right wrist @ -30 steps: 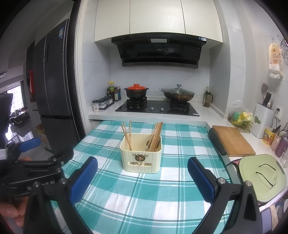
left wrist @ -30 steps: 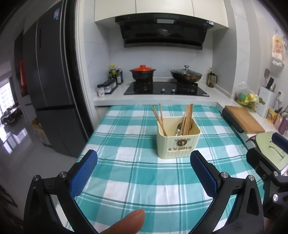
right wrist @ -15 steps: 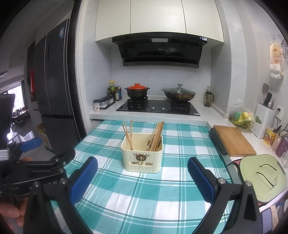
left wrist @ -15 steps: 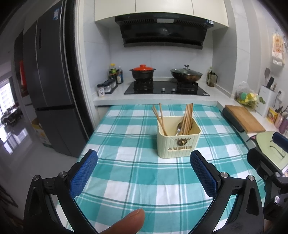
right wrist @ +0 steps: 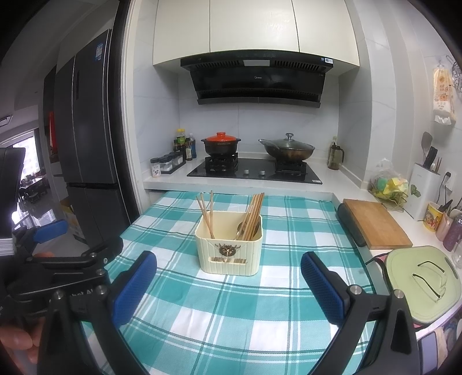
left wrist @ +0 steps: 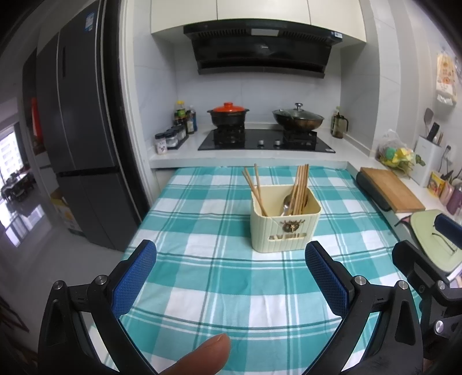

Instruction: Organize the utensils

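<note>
Both the left gripper (left wrist: pixel 231 271) and the right gripper (right wrist: pixel 228 275) are hovering wide open, empty, before the cream ribbed plastic utensil box (right wrist: pixel 228 242) sitting mid-tablecloth (left wrist: pixel 202 274). Its thin, light, stiff wooden chopsticks (right wrist: pixel 253 215) probably want pinching near their protruding tops.

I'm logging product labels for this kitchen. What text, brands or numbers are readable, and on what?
"AV" plus blurred letters: cut into the cream utensil holder front.
Left tool body: white lettering partly hidden, unreadable.
Range hood logo and stickers: too small.
Fridge sticker, spice jars, hanging packet: blurred.
</note>
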The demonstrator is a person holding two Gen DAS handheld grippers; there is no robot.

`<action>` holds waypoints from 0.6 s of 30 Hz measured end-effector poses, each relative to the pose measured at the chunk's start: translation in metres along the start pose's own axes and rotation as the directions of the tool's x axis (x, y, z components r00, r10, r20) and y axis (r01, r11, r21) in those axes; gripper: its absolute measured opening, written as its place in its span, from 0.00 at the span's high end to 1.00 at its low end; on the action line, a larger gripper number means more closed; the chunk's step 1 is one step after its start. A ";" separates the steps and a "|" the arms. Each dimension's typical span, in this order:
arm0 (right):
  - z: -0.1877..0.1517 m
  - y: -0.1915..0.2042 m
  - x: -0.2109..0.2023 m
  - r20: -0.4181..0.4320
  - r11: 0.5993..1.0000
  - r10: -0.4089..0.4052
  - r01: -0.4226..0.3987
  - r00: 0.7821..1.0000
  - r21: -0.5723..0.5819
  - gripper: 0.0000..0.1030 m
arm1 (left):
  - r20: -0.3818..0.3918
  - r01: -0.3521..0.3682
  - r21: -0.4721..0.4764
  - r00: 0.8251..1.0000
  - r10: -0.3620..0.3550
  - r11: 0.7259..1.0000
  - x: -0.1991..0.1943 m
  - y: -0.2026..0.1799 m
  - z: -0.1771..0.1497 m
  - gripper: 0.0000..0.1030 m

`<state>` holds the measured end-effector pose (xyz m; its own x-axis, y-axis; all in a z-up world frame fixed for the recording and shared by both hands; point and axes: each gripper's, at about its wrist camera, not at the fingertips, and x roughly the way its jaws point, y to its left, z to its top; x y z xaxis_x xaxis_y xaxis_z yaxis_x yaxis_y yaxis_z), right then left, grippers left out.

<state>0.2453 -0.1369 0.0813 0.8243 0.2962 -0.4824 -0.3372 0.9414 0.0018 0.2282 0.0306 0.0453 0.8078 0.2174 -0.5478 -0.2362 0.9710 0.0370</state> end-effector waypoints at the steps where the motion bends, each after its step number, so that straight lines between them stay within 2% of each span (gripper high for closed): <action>1: 0.000 0.001 0.000 0.000 1.000 0.001 -0.001 1.000 0.000 0.01 | 0.001 0.000 0.001 1.000 0.000 1.000 0.000 0.000 0.000 0.00; 18: -0.001 -0.001 -0.002 -0.001 1.000 -0.009 0.009 1.000 0.004 0.01 | 0.003 0.004 0.007 1.000 -0.004 1.000 -0.001 -0.002 -0.002 0.00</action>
<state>0.2439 -0.1380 0.0815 0.8266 0.2876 -0.4837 -0.3280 0.9447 0.0012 0.2268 0.0283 0.0440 0.8105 0.2136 -0.5454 -0.2290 0.9726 0.0406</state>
